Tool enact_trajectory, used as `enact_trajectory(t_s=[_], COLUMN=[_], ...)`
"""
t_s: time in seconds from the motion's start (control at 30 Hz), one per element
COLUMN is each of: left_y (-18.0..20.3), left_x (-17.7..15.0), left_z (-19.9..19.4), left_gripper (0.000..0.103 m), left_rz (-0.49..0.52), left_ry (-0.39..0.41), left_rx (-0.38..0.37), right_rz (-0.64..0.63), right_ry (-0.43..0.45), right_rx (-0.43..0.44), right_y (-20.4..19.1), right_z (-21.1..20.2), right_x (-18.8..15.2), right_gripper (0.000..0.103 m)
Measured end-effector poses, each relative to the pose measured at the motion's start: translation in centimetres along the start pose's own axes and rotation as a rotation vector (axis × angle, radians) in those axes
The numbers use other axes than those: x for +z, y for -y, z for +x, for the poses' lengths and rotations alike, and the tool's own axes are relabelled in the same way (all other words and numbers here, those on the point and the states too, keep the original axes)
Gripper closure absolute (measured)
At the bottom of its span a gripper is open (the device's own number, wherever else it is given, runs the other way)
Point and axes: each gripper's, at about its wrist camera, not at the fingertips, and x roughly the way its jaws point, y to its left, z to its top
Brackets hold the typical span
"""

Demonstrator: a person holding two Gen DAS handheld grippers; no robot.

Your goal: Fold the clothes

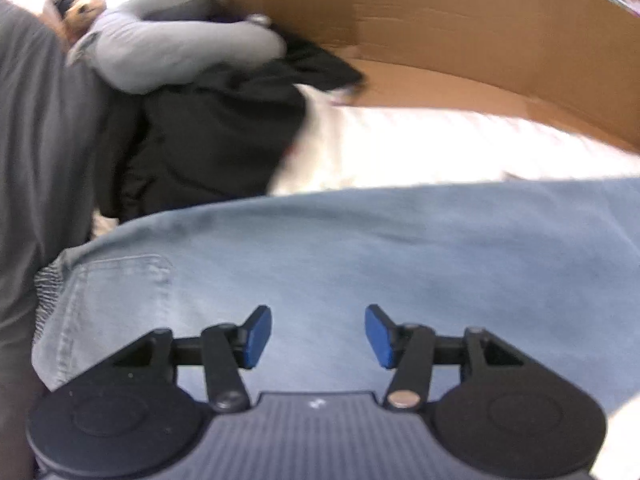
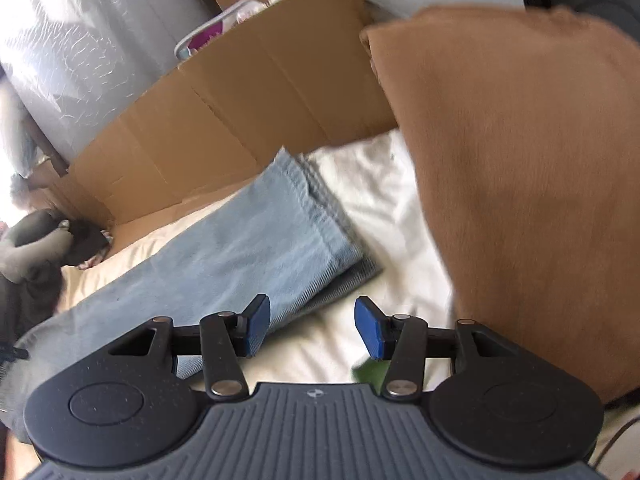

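Light blue jeans (image 1: pixel 340 248) lie flat across a white sheet (image 1: pixel 420 148), back pocket (image 1: pixel 120 292) at the left. My left gripper (image 1: pixel 318 334) hovers open just above the denim near the waist, nothing between its blue pads (image 1: pixel 258 336). In the right wrist view the jeans (image 2: pixel 240 248) run from lower left to a leg hem (image 2: pixel 320 196) at centre. My right gripper (image 2: pixel 312 328) is open above the sheet (image 2: pixel 384 208) beside the leg end, holding nothing. A brown garment (image 2: pixel 520 180) fills the right side, close to the camera.
A heap of black clothing (image 1: pixel 212 140) and a grey garment (image 1: pixel 172 52) lies at the left. A cardboard wall (image 1: pixel 440 12) stands behind the sheet; it shows again as cardboard (image 2: pixel 240 112). A grey cloth (image 1: pixel 36 160) hangs at the far left. A clear plastic bin (image 2: pixel 240 12) sits behind.
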Motion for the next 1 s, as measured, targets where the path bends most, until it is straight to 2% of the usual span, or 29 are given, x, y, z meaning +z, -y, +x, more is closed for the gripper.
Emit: enact_trajectory(t_s=[0.1,0.17,0.2,0.5,0.63,0.83,0.9,0.97,1.0], left_y=[3.3,5.5,6.6,15.8,19.4,20.8,21.3,21.8,22.1], left_x=[-0.5,-0.8,-1.0,-1.9,-4.4,-5.6,-6.0,-6.4,-6.6], left_z=[-0.6,-1.0,-1.2,-2.7,-2.0,-1.0,-0.7,-0.3,-0.2], left_gripper=[0.047,0.046,0.046,0.043,0.042,0.041,0.042,0.042,0.042], left_rz=[0.082,0.137,0.164,0.347,0.356,0.294,0.273,0.252,0.241], left_ry=[-0.031,-0.052,-0.063,-0.067,-0.072,-0.053,-0.047,-0.041,-0.038], left_rx=[-0.034,-0.057,-0.069,-0.189,-0.218,-0.241,-0.249,-0.256,-0.260], right_rz=[0.115,0.151,0.165,0.240,0.272,0.280,0.303,0.331,0.343], right_ry=[-0.023,-0.044,-0.056,-0.124,-0.154,-0.219,-0.238,-0.230,-0.223], right_rx=[0.088,0.118,0.130,0.234,0.281,0.311,0.307,0.312,0.315], right_y=[0.5,0.6,0.6,0.1,-0.2,-1.1,-1.0,-0.9,-0.9], right_z=[1.0,2.0,2.6,5.3,6.4,8.1,8.6,8.6,8.6], right_x=[-0.8,-1.3,-1.5,-1.3,-1.2,-1.5,-1.7,-1.7,-1.7], right_gripper=[0.049,0.064,0.066,0.067,0.067,0.067,0.073,0.090,0.092])
